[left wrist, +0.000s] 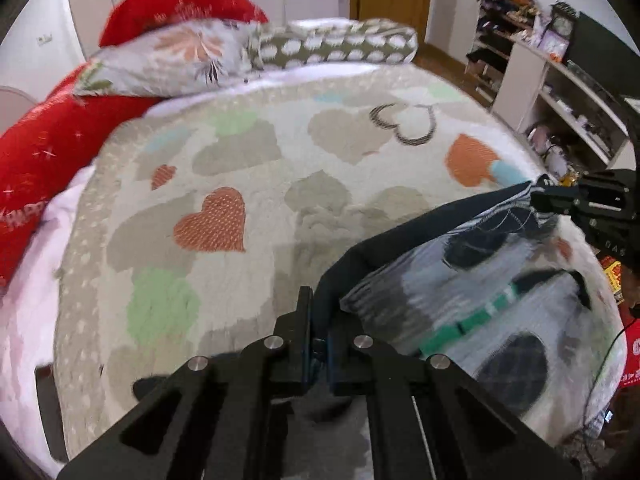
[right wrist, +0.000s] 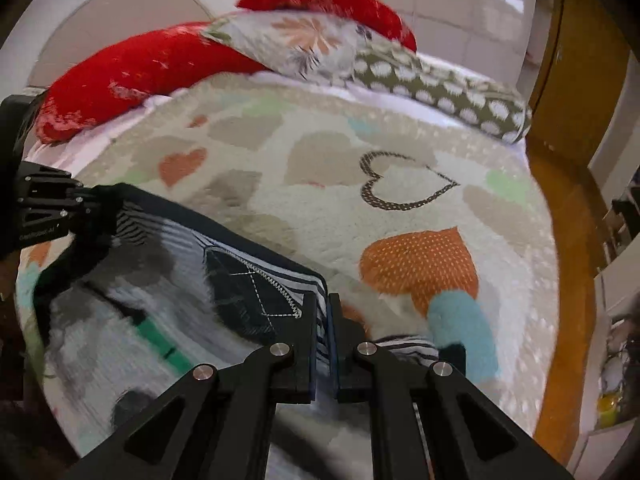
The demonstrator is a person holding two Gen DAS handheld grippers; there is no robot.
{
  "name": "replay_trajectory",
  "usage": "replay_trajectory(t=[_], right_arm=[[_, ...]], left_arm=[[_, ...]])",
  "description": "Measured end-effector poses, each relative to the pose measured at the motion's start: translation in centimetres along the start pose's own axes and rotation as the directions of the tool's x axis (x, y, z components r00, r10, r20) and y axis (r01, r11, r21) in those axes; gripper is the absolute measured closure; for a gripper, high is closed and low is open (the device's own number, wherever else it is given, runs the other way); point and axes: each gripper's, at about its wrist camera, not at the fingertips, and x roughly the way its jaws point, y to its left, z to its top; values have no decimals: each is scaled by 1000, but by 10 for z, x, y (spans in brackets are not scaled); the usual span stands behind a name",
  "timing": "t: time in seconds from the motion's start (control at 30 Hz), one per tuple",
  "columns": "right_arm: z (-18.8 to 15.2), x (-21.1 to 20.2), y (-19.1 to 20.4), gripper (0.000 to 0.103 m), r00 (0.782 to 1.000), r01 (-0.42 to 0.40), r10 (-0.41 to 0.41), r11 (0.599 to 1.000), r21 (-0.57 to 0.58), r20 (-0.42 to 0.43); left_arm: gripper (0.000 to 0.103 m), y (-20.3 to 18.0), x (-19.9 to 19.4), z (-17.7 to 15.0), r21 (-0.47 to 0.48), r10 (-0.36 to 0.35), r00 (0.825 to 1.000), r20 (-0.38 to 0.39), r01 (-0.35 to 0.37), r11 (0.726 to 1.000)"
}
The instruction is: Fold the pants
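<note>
While the pants (left wrist: 460,280) hang stretched between our two tools above the heart-patterned blanket (left wrist: 224,152), we grip one corner of the dark waist edge with the left gripper (left wrist: 318,344), its fingers pinched together on the cloth. Our right gripper (right wrist: 323,344) is clamped the same way on the other corner, beside a stitched dark patch. Red pillows (right wrist: 132,68) lie at the bed's far end.
</note>
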Motion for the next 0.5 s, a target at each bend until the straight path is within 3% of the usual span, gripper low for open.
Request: replay_trajectory(t=[0.2, 0.3, 0.4, 0.5], right_arm=[[-59, -47, 46, 98, 999, -9, 10, 1000, -13, 35], [-97, -51, 68, 97, 999, -27, 27, 1000, 1, 24], [-131, -46, 84, 96, 1000, -28, 28, 999, 23, -2], [-155, -47, 88, 88, 1000, -15, 16, 998, 69, -7]], left_arm=[[98, -15, -36, -74, -30, 12, 999, 48, -10, 999], [97, -18, -29, -109, -71, 18, 1000, 14, -17, 997], [92, -21, -14, -140, -93, 87, 995, -42, -91, 992], [88, -21, -15, -161, -117, 74, 995, -63, -81, 990]])
